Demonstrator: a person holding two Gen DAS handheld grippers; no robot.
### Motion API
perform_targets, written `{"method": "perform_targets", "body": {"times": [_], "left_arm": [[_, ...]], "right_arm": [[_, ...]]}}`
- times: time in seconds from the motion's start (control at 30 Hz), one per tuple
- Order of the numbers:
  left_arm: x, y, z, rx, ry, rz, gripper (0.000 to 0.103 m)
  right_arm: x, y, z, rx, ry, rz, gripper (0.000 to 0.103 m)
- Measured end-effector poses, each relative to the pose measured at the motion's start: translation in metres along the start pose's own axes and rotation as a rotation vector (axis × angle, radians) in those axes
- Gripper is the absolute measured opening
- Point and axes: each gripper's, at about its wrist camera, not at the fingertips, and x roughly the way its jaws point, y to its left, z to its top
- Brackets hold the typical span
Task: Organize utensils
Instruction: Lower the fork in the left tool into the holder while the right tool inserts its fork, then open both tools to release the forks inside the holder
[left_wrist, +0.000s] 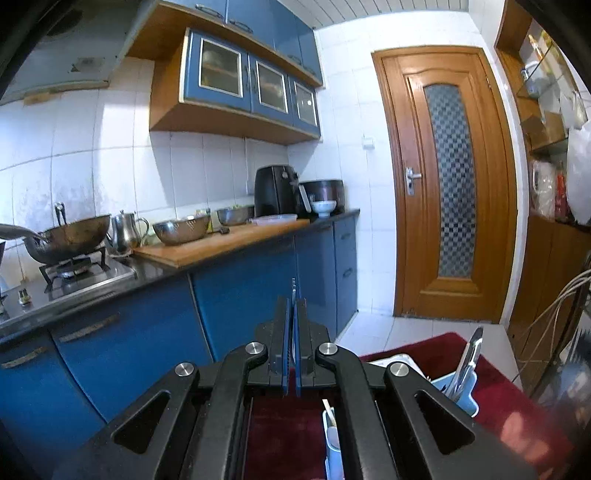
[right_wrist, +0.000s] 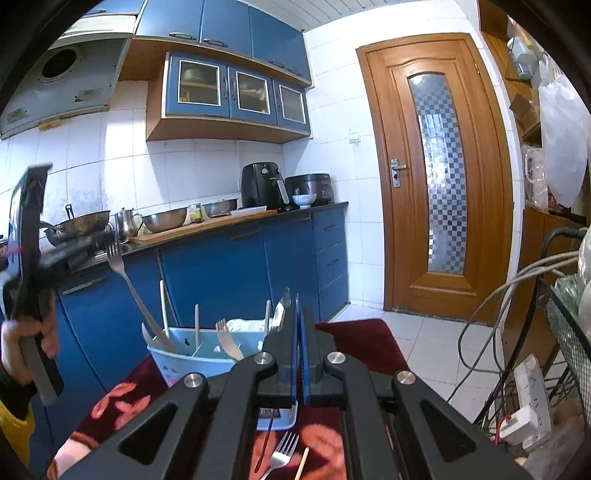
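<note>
A light blue utensil holder (right_wrist: 192, 356) stands on a dark red cloth-covered table (right_wrist: 362, 343). It holds a metal fork (right_wrist: 122, 269), a wooden fork (right_wrist: 228, 339) and several sticks. A loose metal fork (right_wrist: 280, 456) and a wooden stick (right_wrist: 302, 463) lie on the cloth under my right gripper (right_wrist: 299, 314), whose jaws are shut and empty. My left gripper (left_wrist: 293, 302) is shut with nothing seen between its jaws; it is raised and points at the kitchen counter. The left gripper also shows blurred in the right wrist view (right_wrist: 33, 236). The holder's corner (left_wrist: 460, 387) shows in the left wrist view.
A counter (left_wrist: 229, 240) with a wok, kettle, metal bowls and an air fryer (left_wrist: 277, 190) runs along the left. A wooden door (left_wrist: 448, 181) is ahead. Cables and a power strip (right_wrist: 528, 398) lie at the right beside a wire basket.
</note>
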Motion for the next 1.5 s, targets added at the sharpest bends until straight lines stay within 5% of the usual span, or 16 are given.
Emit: {"method": "perform_targets", "body": {"times": [0.6,1.3,1.33,1.4,1.5], "left_arm": [[0.051,-0.013,-0.047,-0.001,0.106,-0.061,0.000],[0.071,-0.016,-0.079,-0.059,0.201,-0.159,0.001],[0.070,-0.017,-0.080,-0.056,0.198,-0.160,0.004],[0.066,-0.019,-0.078,-0.048,0.191,-0.164,0.027],[0.055,-0.022,-0.074,-0.041,0.162,-0.180,0.036]], "right_arm": [[0.073,0.035,0.041,-0.153,-0.126,-0.090,0.003],[0.128,0.040,-0.011,-0.153,0.071,0.014,0.004],[0.128,0.039,-0.011,-0.147,0.076,0.023,0.007],[0.125,0.037,-0.011,-0.133,0.076,0.034,0.015],[0.121,0.036,-0.008,-0.113,0.071,0.059,0.026]]}}
